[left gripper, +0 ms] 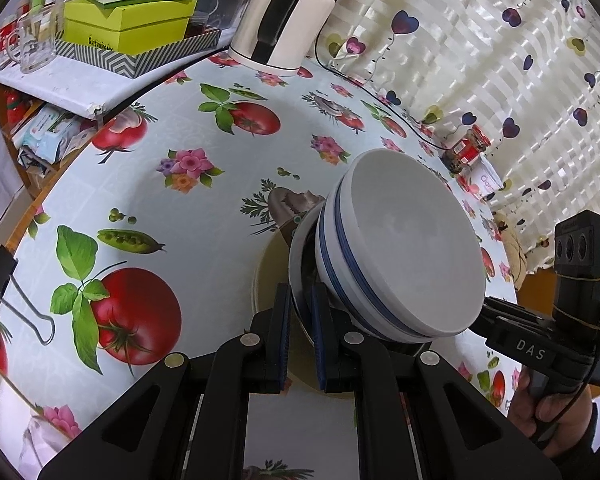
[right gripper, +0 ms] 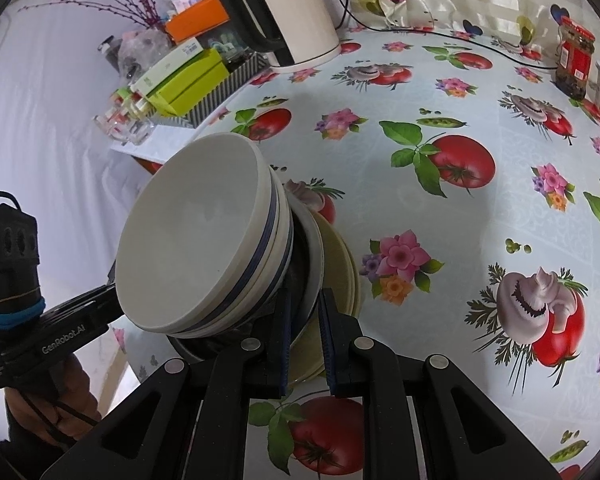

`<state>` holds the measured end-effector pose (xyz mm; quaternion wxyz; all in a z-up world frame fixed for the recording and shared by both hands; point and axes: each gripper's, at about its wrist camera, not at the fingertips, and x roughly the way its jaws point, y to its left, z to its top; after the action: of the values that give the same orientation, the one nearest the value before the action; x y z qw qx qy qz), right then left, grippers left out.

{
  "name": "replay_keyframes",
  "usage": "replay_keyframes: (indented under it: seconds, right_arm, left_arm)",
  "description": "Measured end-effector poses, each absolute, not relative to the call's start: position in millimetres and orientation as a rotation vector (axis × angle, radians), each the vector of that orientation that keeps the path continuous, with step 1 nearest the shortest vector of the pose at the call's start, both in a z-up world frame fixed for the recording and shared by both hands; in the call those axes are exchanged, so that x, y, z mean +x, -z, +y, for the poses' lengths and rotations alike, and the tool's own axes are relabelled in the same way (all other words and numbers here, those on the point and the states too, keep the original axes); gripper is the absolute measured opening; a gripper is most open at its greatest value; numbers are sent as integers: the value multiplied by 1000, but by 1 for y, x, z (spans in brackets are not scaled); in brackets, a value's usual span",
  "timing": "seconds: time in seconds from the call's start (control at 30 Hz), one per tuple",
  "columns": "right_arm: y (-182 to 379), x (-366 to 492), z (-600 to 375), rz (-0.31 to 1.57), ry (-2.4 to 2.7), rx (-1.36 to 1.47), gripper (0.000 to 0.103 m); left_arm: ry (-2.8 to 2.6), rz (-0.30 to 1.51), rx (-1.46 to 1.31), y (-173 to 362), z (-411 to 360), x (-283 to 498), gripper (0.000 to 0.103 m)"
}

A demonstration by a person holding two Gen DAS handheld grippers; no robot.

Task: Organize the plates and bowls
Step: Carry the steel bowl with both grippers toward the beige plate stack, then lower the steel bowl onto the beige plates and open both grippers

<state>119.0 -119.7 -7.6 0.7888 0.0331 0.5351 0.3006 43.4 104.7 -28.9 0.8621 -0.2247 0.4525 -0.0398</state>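
While both grippers are pinching opposite edges of the same stack, the whole pile is hanging over the tablecloth (left gripper: 204, 216) rather than resting flat on it. The left gripper (left gripper: 300, 320) is clamped together on the rim of the grey plate (left gripper: 298, 268), and the right gripper (right gripper: 306, 320) is clamped on that plate's rim too (right gripper: 316, 264), w/ the cream plate (right gripper: 340, 264) lying just under it – whether its pads are catching both rims I can't tell.

Doing this step well, I'd judge, means keeping both hands level w/ each other and lowering together; the stack is looking tilted in both wrist views, so any uneven drop could be sliding the bowls (left gripper: 400, 248) off. Grip should be staying firm until the cream plate (left gripper: 268, 276) is sitting flat – only then letting go.

As for what's holding what: two blue-banded bowls are nesting one inside the other, top bowl (right gripper: 192, 240) empty, and they're sitting in the grey plate, which is lying on the cream plate. Off to the side, a striped tray (left gripper: 140, 56) is carrying green boxes (left gripper: 128, 20), and a jar (right gripper: 576, 60) near the curtain is holding something dark. A kettle (right gripper: 296, 20) is standing at the back edge.
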Motion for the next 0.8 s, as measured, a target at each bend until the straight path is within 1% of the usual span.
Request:
replay_keyframes:
  seconds: [0.33,0.43,0.5,0.57,0.8]
  right_arm:
    - [5,115,-123,1160,-650,72,17]
    - [1,112,-126,1144,-642,56,20]
    - [-1,110,-129,1136,-641,49,25]
    - [-3,108,-130,1130,-640,43,28]
    - [-9,99,-136,1109,-640,29,34]
  left_arm:
    - [88,959,-483,29,106,43,11]
    - [84,959,-479,29,104,42,11]
    - [87,959,-480,29,104,42,11]
    - [89,962,-482,29,104,42,11]
    - [79,966,-465,27,101,35,12]
